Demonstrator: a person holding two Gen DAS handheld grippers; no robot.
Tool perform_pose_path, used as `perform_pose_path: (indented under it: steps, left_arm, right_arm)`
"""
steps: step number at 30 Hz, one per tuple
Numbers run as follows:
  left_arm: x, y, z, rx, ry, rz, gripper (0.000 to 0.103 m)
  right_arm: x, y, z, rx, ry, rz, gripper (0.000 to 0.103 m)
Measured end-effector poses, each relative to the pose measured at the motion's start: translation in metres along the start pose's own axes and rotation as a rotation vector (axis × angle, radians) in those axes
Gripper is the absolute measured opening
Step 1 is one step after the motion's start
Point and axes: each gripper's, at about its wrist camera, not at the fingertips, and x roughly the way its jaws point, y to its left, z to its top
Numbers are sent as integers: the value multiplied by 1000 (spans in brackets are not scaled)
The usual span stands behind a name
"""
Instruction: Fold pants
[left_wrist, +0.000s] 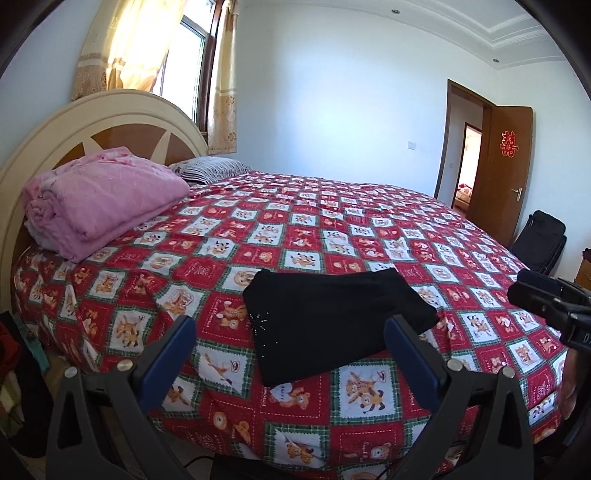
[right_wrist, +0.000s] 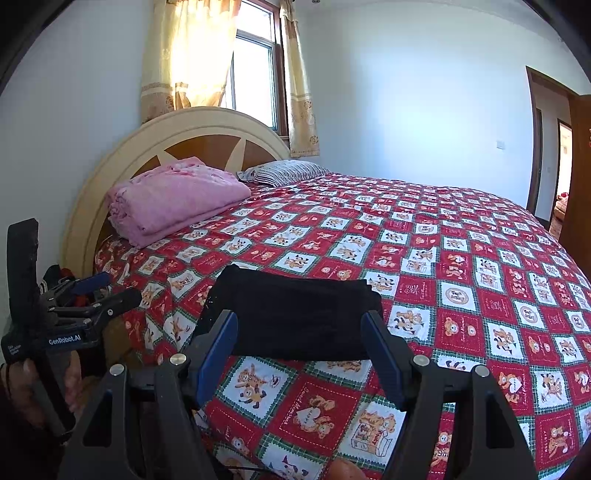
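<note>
The black pants (left_wrist: 325, 317) lie folded into a compact rectangle on the red patterned bedspread (left_wrist: 332, 229), near the bed's front edge. They also show in the right wrist view (right_wrist: 299, 317). My left gripper (left_wrist: 291, 336) is open and empty, held back from the pants above the bed's edge. My right gripper (right_wrist: 299, 332) is open and empty, also short of the pants. The right gripper's body shows at the right edge of the left wrist view (left_wrist: 554, 302). The left gripper's body shows at the left of the right wrist view (right_wrist: 66, 314).
A folded pink blanket (left_wrist: 99, 199) and a striped pillow (left_wrist: 214, 168) lie by the cream headboard (left_wrist: 74, 125). A curtained window (left_wrist: 184, 55) is behind it. An open brown door (left_wrist: 502, 166) and a black bag (left_wrist: 539, 236) stand at the right.
</note>
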Motion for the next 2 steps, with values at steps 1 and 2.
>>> perform_pose_path:
  steps: [1, 2]
  left_arm:
    - [1, 1, 0, -5, 4, -7, 103]
    - [1, 1, 0, -8, 7, -10, 103]
  right_arm:
    - [0, 0, 0, -1, 0, 0, 71]
    - [0, 0, -1, -2, -1, -1, 71]
